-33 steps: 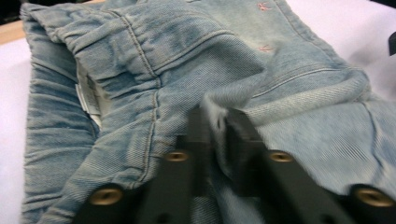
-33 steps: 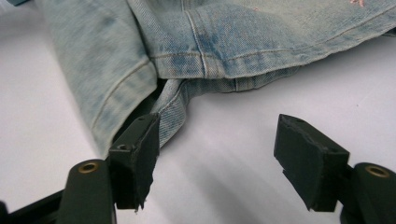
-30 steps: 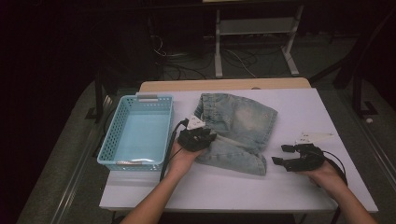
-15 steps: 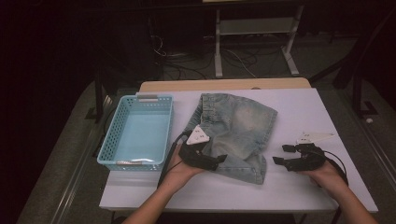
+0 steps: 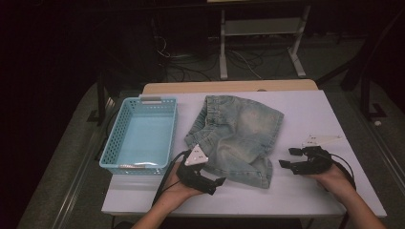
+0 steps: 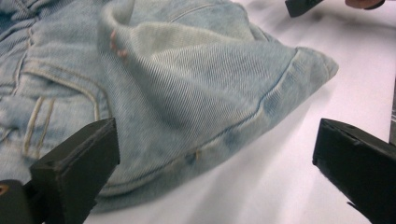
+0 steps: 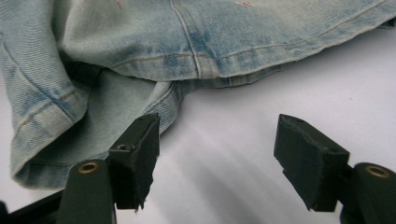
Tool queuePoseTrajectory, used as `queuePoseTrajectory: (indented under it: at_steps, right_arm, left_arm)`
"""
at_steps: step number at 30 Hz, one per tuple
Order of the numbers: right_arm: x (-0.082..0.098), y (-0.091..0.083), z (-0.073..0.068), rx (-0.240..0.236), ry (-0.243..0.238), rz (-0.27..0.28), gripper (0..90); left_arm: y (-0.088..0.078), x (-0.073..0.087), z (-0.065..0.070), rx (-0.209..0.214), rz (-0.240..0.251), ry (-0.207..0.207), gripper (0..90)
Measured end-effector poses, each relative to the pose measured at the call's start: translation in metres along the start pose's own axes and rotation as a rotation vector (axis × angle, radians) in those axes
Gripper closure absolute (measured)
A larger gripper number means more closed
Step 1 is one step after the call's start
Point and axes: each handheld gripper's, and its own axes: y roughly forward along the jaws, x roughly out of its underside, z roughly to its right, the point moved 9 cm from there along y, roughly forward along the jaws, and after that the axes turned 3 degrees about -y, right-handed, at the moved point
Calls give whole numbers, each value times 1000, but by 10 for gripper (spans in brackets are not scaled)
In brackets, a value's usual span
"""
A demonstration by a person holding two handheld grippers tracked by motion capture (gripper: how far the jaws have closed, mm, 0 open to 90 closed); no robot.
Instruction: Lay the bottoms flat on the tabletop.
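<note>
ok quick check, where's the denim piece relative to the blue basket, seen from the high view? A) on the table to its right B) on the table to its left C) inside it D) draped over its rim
A: in the high view the denim piece lies crumpled on the white table, to the right of the blue basket and apart from its rim.

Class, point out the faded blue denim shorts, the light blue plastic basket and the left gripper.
faded blue denim shorts (image 5: 239, 129), high view, middle of the fabric
light blue plastic basket (image 5: 109, 161), high view, left rim
left gripper (image 5: 217, 185), high view, between its jaws
</note>
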Motion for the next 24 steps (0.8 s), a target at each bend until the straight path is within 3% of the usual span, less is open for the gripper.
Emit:
queuePoseTrajectory:
  at_steps: [7, 17, 24]
  right_arm:
    - [0, 3, 6, 15, 10, -6, 316]
    - [-8, 14, 21, 41, 25, -13, 325]
    - [-19, 23, 34, 48, 41, -7, 334]
  left_arm:
    - [0, 18, -4, 4, -32, -24, 0]
    - [5, 22, -3, 16, -50, -16, 0]
    - [3, 22, -4, 14, -36, -21, 0]
